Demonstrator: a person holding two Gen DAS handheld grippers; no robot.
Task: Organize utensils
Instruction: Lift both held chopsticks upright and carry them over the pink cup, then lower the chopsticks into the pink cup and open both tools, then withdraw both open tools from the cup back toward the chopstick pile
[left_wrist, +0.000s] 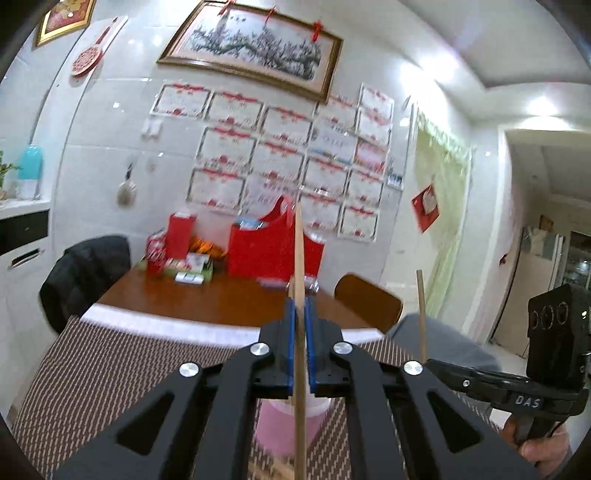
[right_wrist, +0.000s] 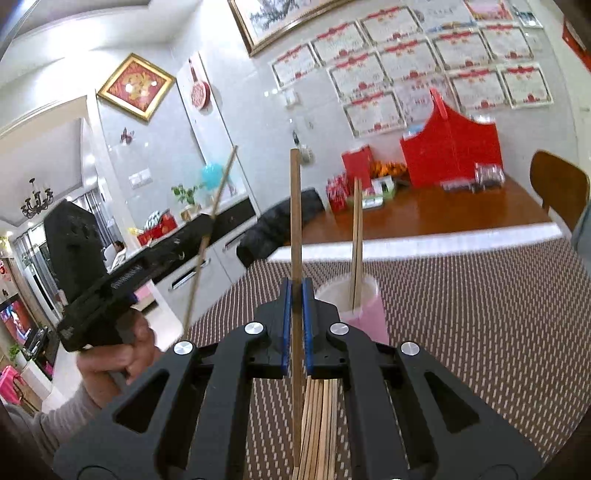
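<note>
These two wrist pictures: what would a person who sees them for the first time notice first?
First, each hand-held gripper is shut on one wooden chopstick standing upright: the left hand-held gripper on the left chopstick, the right hand-held gripper on the right chopstick. Next, the pink cup on the woven mat already holds chopsticks, and a loose bundle of chopsticks lies below the right hand-held gripper.

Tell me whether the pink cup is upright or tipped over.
Upright: the pink cup stands on the woven mat, mouth up, two chopsticks standing inside.
</note>
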